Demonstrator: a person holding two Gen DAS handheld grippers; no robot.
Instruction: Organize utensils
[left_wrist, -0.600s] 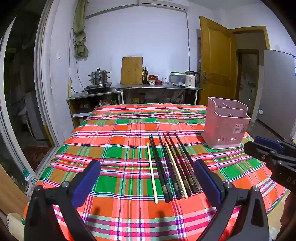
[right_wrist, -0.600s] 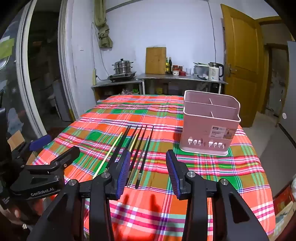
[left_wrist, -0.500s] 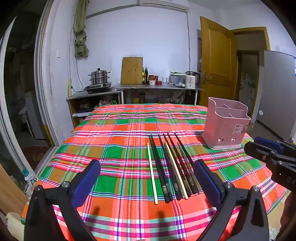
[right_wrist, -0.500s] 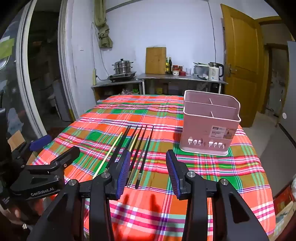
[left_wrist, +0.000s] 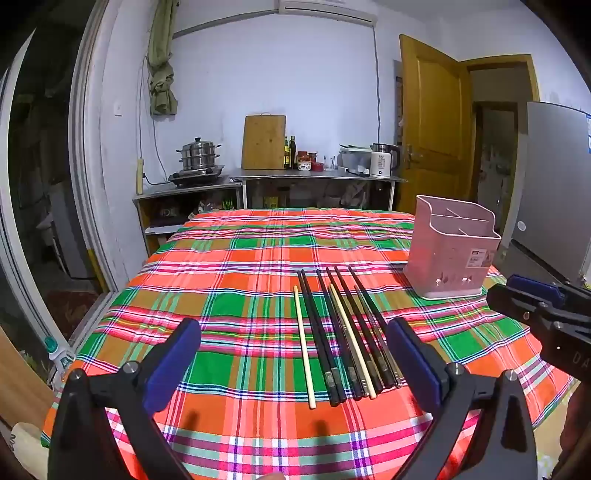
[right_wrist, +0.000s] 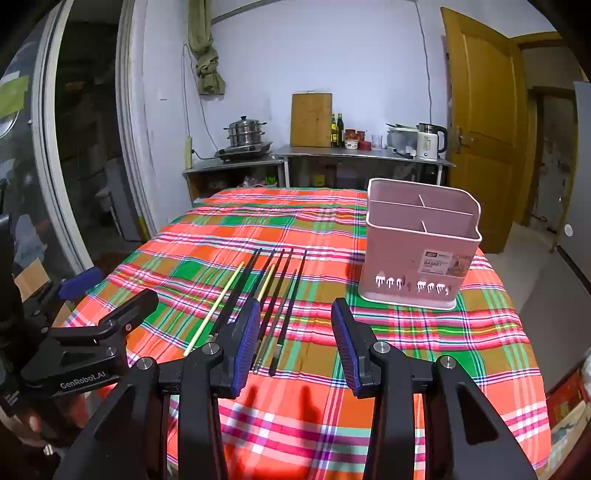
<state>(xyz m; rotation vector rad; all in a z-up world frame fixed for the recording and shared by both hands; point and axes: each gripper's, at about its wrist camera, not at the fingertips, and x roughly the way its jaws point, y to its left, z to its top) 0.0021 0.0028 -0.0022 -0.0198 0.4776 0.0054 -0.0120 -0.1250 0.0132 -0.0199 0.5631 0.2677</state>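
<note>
Nothing is shifting since the earlier frames; both grippers are still hovering over the near edge of the tabletop (left_wrist: 229, 258); the left gripper (left_wrist: 293, 360) is holding its jaws wide apart and empty; the right gripper (right_wrist: 293, 341) is keeping its jaws apart too, gripping nothing; the chopsticks (left_wrist: 343, 332), dark ones and two pale ones, are lying side by side on the plaid cloth; the pink utensil basket (right_wrist: 421, 240) is standing upright, right of them, apart.
</note>
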